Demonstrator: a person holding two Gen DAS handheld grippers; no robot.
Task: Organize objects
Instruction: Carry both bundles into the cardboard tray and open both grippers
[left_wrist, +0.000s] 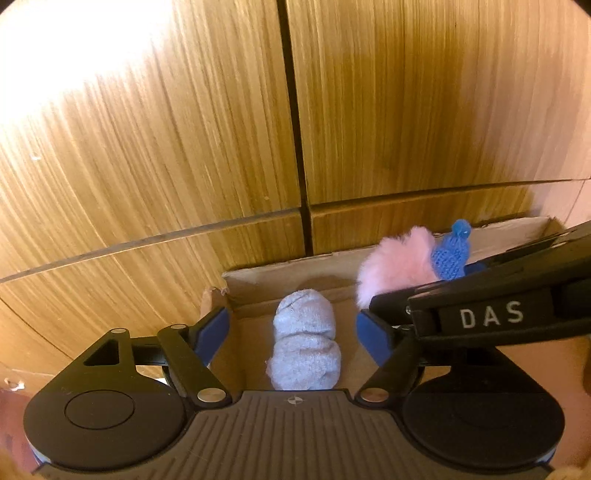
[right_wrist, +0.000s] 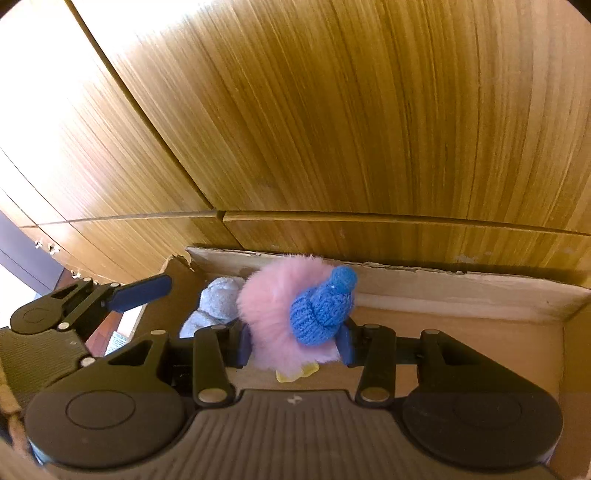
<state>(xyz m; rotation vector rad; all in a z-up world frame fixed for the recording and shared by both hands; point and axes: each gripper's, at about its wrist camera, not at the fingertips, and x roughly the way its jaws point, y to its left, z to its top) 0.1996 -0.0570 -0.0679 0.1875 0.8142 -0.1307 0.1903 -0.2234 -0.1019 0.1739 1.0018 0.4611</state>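
Observation:
A pale grey rolled sock bundle (left_wrist: 304, 347) lies on the floor of a cardboard box (left_wrist: 288, 267), between the fingers of my open left gripper (left_wrist: 293, 334), untouched. My right gripper (right_wrist: 295, 345) is shut on a pink fluffy toy (right_wrist: 273, 314) that wears a blue knitted hat (right_wrist: 325, 308) and has yellow feet; it holds the toy just above the box floor, right of the sock bundle (right_wrist: 218, 304). In the left wrist view the toy (left_wrist: 397, 267) and the right gripper (left_wrist: 491, 295) show at the right. The left gripper (right_wrist: 122, 295) shows at the left of the right wrist view.
The cardboard box (right_wrist: 461, 291) stands against wooden cabinet doors (left_wrist: 184, 147) with a dark vertical seam. The box's far wall has a torn left corner (left_wrist: 214, 295). Bare box floor (right_wrist: 461, 343) lies to the right of the toy.

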